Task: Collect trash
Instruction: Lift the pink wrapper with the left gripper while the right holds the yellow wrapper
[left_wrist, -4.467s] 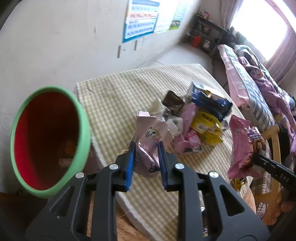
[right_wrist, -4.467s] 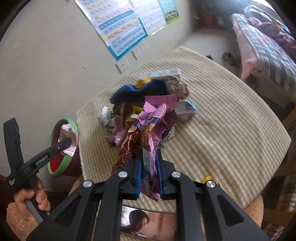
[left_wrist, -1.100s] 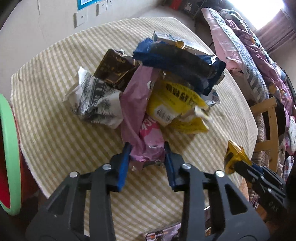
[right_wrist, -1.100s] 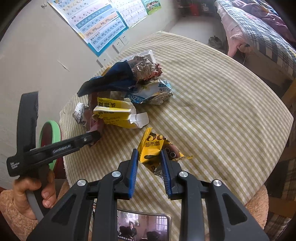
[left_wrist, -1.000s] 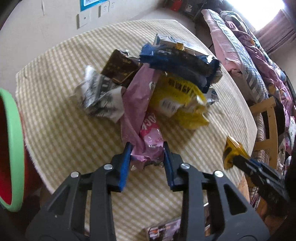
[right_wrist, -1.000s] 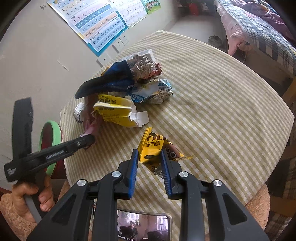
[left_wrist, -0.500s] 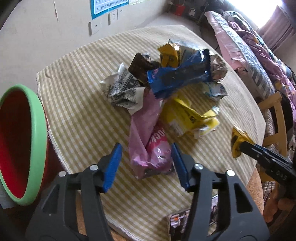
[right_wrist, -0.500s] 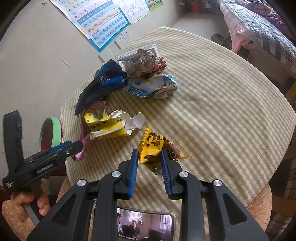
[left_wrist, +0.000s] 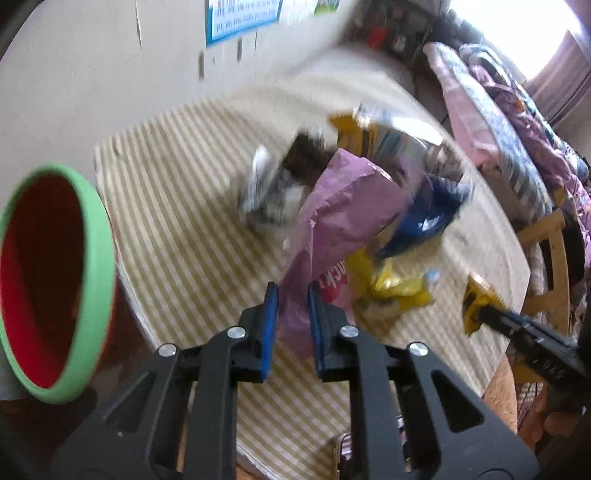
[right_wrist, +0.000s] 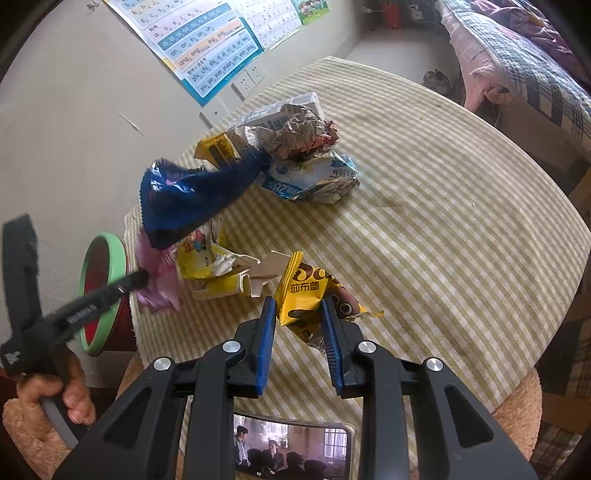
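Bin (left_wrist: 94, 236) is sitting off to the left of the left tool (left_wrist: 291, 301), past the worktop's (left_wrist: 177, 229) edge and lower than it, mouth tipped toward the tool. That's the bit the next move depends on, I reckon. The left tool is clamped tight on a pink wrapper (left_wrist: 347, 206), which is sticking up and away from the tool, long axis running forward, top end over the leftover pile. The left hand is way closer to the bin than the right.

Meanwhile the right tool (right_wrist: 299, 321) is gripping a yellow snack bag (right_wrist: 306, 291) right at its tips, just over the striped cloth. A blue wrapper (right_wrist: 192, 195) and a crumpled foil ball (right_wrist: 295, 133) are lying further ahead. A phone (right_wrist: 291, 450) is sitting beneath the tool near the worktop edge, and a bed (left_wrist: 498, 122) is running along the far right.
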